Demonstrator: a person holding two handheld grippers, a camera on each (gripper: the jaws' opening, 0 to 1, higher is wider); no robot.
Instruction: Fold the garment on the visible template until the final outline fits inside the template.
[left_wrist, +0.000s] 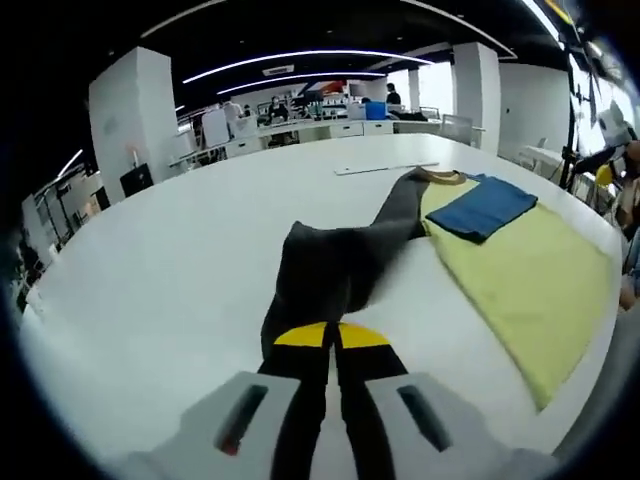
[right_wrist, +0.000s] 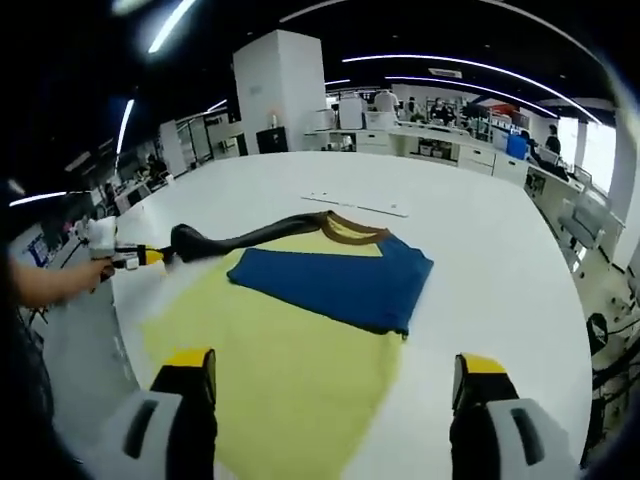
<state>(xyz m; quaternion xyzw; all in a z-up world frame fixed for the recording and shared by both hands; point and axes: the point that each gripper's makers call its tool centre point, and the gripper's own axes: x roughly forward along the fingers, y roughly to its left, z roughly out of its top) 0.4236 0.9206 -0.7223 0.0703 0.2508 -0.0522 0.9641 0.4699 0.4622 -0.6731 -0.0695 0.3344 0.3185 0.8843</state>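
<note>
The fold is partly done, on present evidence. Starting from the left: the left gripper (left_wrist: 330, 345), seen from its own view, is clamped on the end of the dark grey sleeve (left_wrist: 330, 270), drawn out across the bare white table (left_wrist: 150, 280) away from the body of the garment. In the right gripper view that same gripper sits near the table's left edge. Further right, the yellow garment body (right_wrist: 290, 370) lies flat towards the near edge, with a blue panel (right_wrist: 335, 280) folded over its upper part below the brown collar (right_wrist: 345, 230). The right gripper (right_wrist: 335, 385) hovers above the yellow cloth, its jaws parted and empty. No template outline can be made out. Remaining, in my judgement: bring the sleeve in and fold the long yellow portion.
</note>
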